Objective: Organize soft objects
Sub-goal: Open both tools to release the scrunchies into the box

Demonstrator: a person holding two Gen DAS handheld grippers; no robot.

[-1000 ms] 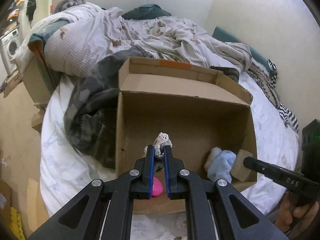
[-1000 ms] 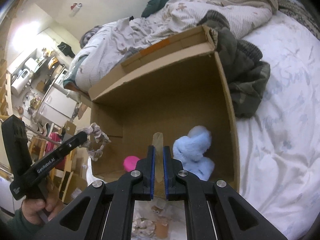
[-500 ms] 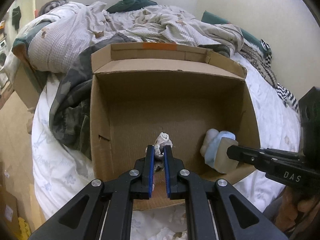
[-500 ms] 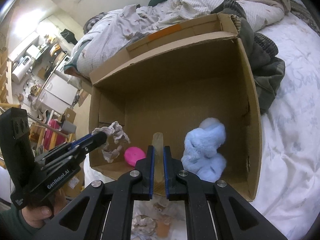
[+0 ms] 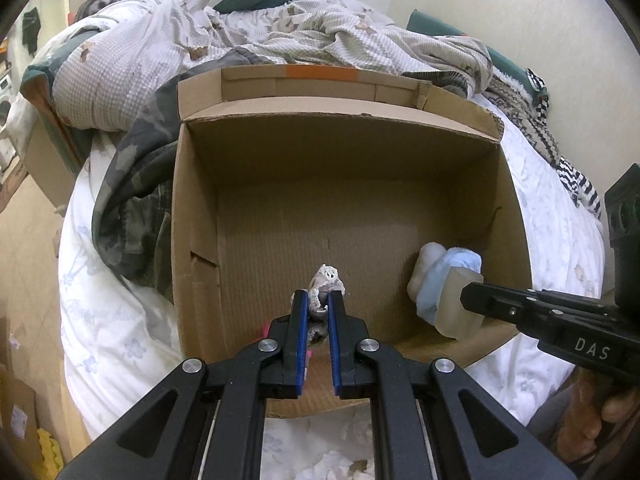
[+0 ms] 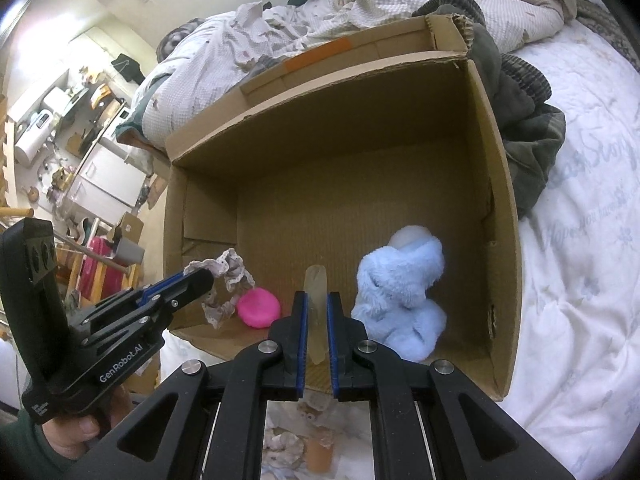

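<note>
An open cardboard box (image 5: 400,120) (image 6: 496,184) lies on the bed. My left gripper (image 5: 318,300) is shut on a grey lace scrunchie (image 5: 326,280), held over the box's near left part; it also shows in the right wrist view (image 6: 228,276). My right gripper (image 6: 317,300) is shut on a pale translucent soft block (image 6: 316,292), also seen in the left wrist view (image 5: 458,304), over the box's near edge. Inside the box lie a light blue plush toy (image 6: 400,296) (image 5: 444,272) and a pink soft ball (image 6: 259,307).
A crumpled quilt (image 5: 248,36) and a dark camouflage garment (image 5: 132,200) lie behind and beside the box on the white sheet (image 6: 580,240). More small soft items (image 6: 288,444) lie on the sheet below the grippers. Cluttered furniture (image 6: 80,120) stands beyond the bed.
Both grippers have moved forward and down toward the box opening, each still holding its item. The box now fills more of both views.
</note>
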